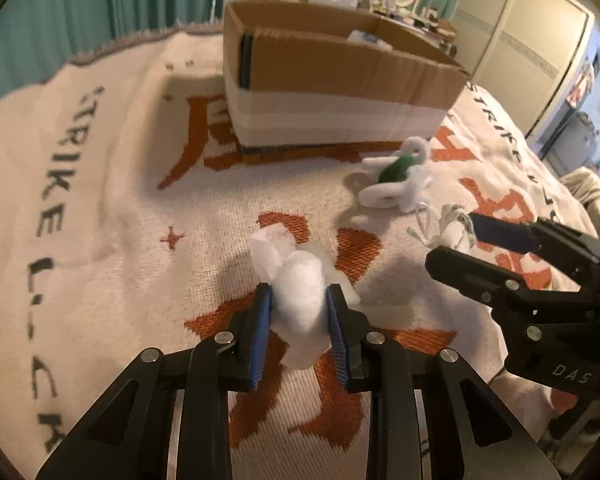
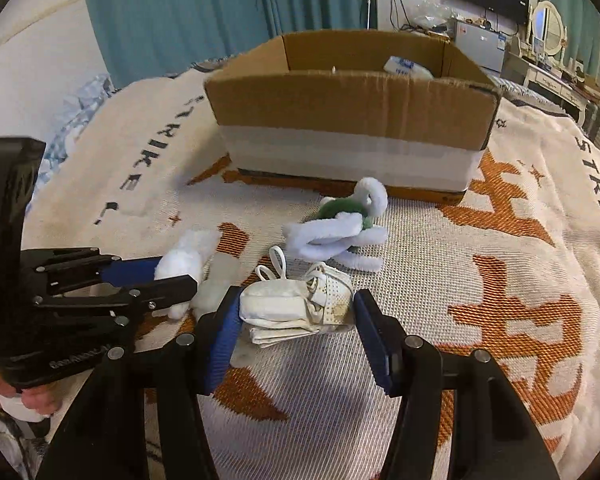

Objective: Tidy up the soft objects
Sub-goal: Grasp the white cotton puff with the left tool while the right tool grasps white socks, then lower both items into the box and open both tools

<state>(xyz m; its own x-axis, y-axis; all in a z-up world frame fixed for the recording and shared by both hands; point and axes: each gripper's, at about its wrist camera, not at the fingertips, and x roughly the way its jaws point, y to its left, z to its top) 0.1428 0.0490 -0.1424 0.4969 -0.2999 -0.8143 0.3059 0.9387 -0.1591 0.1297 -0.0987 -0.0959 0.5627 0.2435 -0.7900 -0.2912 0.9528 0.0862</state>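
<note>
— On the woven blanket (image 1: 112,208), what does the left wrist view give you that the right one doesn't?

— It looks straight down the left gripper (image 1: 299,296). Both blue pads are pressed into a white cotton wad (image 1: 300,300), which bulges out ahead of the tips and hangs down behind them. Whether it rests on the cloth or is lifted off, I can't tell. The right gripper (image 1: 466,242) shows only from the side there, so its gap is hard to read.

— And the right wrist view?

— That one settles it. The right gripper (image 2: 298,312) has its fingers spread wide, one on either side of a folded white face mask (image 2: 296,308) lying on the blanket. The left pad touches the mask's edge; the right pad sits just beside it, and I can't say if it makes contact. It isn't squeezing yet.

— Anything else nearby?

— A white-and-green plush toy (image 2: 340,228) lies just beyond the mask, between it and the cardboard box (image 2: 348,100). The right view looks over the box's rim and shows a white packet (image 2: 404,67) inside at the back. The left gripper (image 2: 168,280) appears at the left edge, holding its wad (image 2: 182,260).
</note>
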